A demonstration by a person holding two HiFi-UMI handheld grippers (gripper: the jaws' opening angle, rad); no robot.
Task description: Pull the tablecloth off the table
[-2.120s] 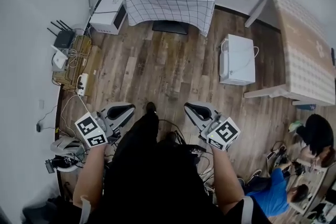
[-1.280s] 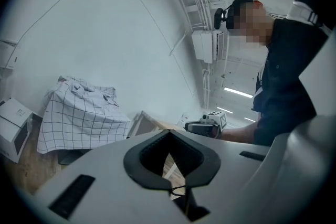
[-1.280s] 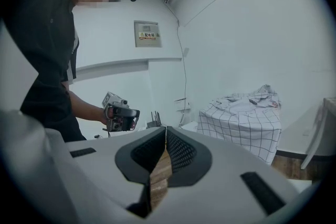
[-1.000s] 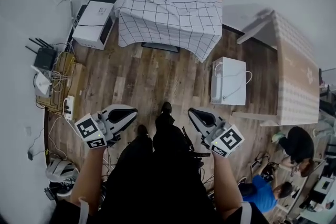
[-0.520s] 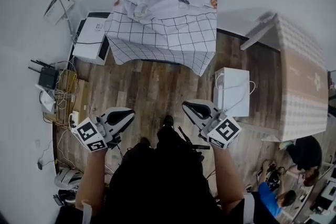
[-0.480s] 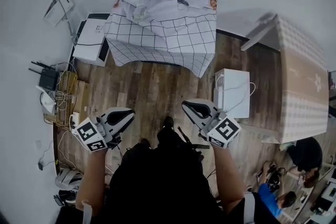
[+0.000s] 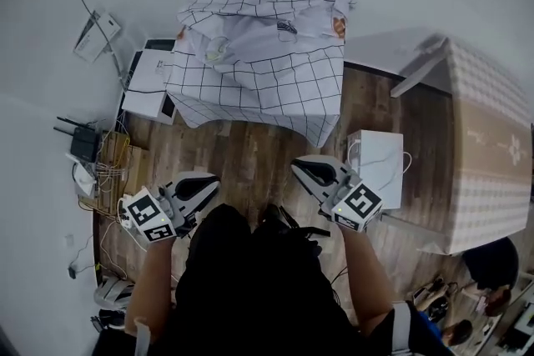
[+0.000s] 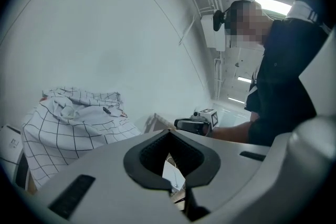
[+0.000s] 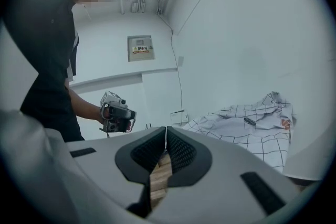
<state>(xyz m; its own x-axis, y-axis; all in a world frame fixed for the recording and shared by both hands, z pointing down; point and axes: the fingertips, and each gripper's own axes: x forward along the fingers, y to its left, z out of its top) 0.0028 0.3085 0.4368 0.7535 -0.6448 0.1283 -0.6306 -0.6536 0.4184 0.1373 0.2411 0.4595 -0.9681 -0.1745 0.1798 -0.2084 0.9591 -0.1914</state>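
Observation:
A white tablecloth with a black grid (image 7: 267, 54) lies rumpled over a small table against the far wall; it also shows at the left in the left gripper view (image 8: 68, 123) and at the right in the right gripper view (image 9: 252, 123). Small items sit among its folds. My left gripper (image 7: 203, 182) and right gripper (image 7: 302, 168) are held low near my body, well short of the table, both shut and empty. In the left gripper view the jaws (image 8: 169, 140) meet; in the right gripper view they (image 9: 166, 136) meet too.
A white box (image 7: 150, 83) stands left of the table, another white box (image 7: 380, 167) on the wood floor at the right. A large patterned table (image 7: 488, 154) fills the right side. Routers and cables (image 7: 92, 154) clutter the left wall.
The view has drawn closer to the covered table, which now sits lower and larger in the frame. Both grippers stay shut and held at the same spots by my body.

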